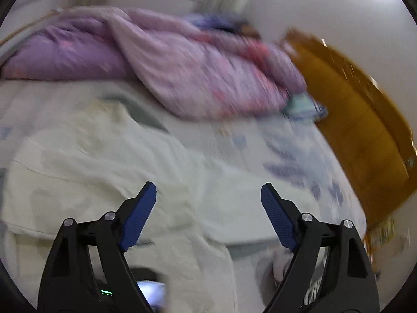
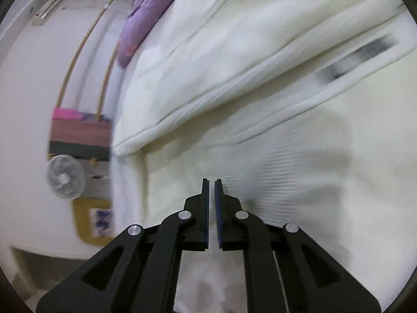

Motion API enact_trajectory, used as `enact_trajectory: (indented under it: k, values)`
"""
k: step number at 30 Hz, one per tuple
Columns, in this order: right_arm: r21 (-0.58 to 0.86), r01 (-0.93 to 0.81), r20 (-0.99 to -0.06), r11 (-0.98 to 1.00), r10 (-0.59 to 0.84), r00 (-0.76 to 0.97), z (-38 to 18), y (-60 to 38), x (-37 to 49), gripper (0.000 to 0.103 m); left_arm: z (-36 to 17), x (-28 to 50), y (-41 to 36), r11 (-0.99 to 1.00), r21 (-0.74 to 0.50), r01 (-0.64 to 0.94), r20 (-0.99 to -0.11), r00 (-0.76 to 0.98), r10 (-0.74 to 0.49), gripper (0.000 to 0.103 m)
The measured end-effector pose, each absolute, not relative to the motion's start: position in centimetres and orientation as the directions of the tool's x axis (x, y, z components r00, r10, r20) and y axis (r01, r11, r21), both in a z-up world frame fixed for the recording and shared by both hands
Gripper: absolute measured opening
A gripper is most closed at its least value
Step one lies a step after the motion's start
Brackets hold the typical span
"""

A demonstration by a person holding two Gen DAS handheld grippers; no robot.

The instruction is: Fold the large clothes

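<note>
A large cream-white garment (image 1: 99, 161) lies spread on the bed, partly folded over itself. My left gripper (image 1: 208, 198) is open and empty, above the garment's right edge. In the right wrist view the same garment (image 2: 260, 78) fills the frame, with ribbed fabric and long seams. My right gripper (image 2: 211, 190) is shut, with a narrow slit between its blue pads (image 2: 218, 208). Nothing shows between the pads. Its tips sit just over the ribbed cloth; contact cannot be told. Both views are blurred by motion.
A purple-pink duvet (image 1: 182, 65) is heaped at the far side of the bed. A wooden headboard (image 1: 365, 135) runs along the right. The bed sheet (image 1: 286, 161) has blue prints. A white fan (image 2: 66, 177) and stacked items (image 2: 80, 135) stand beside the bed.
</note>
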State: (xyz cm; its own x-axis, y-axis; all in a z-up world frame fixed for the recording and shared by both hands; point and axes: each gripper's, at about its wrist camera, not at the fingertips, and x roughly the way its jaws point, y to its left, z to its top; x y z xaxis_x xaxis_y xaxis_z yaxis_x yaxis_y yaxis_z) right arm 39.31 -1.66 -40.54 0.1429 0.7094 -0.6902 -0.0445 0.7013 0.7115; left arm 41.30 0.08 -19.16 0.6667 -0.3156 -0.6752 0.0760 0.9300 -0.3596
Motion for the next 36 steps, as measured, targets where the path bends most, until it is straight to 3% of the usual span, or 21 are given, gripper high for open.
enact_trajectory:
  k: [3, 8, 10, 12, 14, 18, 21, 29, 36]
  values:
    - [0.654, -0.024, -0.733, 0.756, 0.642, 0.227, -39.0, -6.3, 39.0, 0.006, -18.1, 41.4, 4.5, 0.938, -0.345, -0.022, -0.660, 0.716, -0.226, 0.083]
    - [0.572, -0.018, -0.751, 0.820, 0.532, 0.392, -35.4, -15.4, 39.3, 0.007, -24.1, 43.3, 6.0, 0.938, -0.338, -0.074, -0.754, 0.618, -0.223, 0.083]
    - [0.555, 0.008, -0.747, 0.832, 0.494, 0.445, -33.7, -19.0, 39.5, 0.015, -27.0, 43.9, 4.3, 0.944, -0.328, -0.026, -0.772, 0.584, -0.252, 0.082]
    - [0.549, 0.037, -0.732, 0.835, 0.459, 0.504, -32.0, -22.7, 39.7, 0.030, -29.5, 44.2, 1.9, 0.957, -0.288, 0.019, -0.799, 0.546, -0.251, 0.078]
    - [0.529, 0.083, -0.730, 0.845, 0.403, 0.552, -30.6, -27.7, 40.2, 0.033, -31.8, 44.3, -0.7, 0.961, -0.265, 0.084, -0.802, 0.535, -0.268, 0.067]
    - [0.452, 0.197, -0.740, 0.870, 0.242, 0.628, -28.5, -35.8, 40.7, 0.035, -35.4, 45.4, -3.4, 0.941, -0.309, 0.141, -0.807, 0.484, -0.338, 0.022]
    - [0.428, 0.268, -0.761, 0.863, 0.184, 0.622, -28.3, -39.9, 40.9, 0.039, -37.5, 46.6, -4.3, 0.917, -0.376, 0.133, -0.799, 0.455, -0.393, 0.010]
    - [0.424, 0.506, -0.829, 0.751, 0.098, 0.550, -31.2, -51.3, 41.2, 0.046, -41.2, 48.3, -8.1, 0.915, -0.374, 0.150, -0.846, 0.348, -0.403, 0.004]
    - [0.255, 0.666, -0.925, 0.701, -0.025, 0.380, -34.6, -57.3, 42.6, 0.052, -42.5, 49.2, -7.9, 0.907, -0.398, 0.140, -0.850, 0.317, -0.422, 0.003]
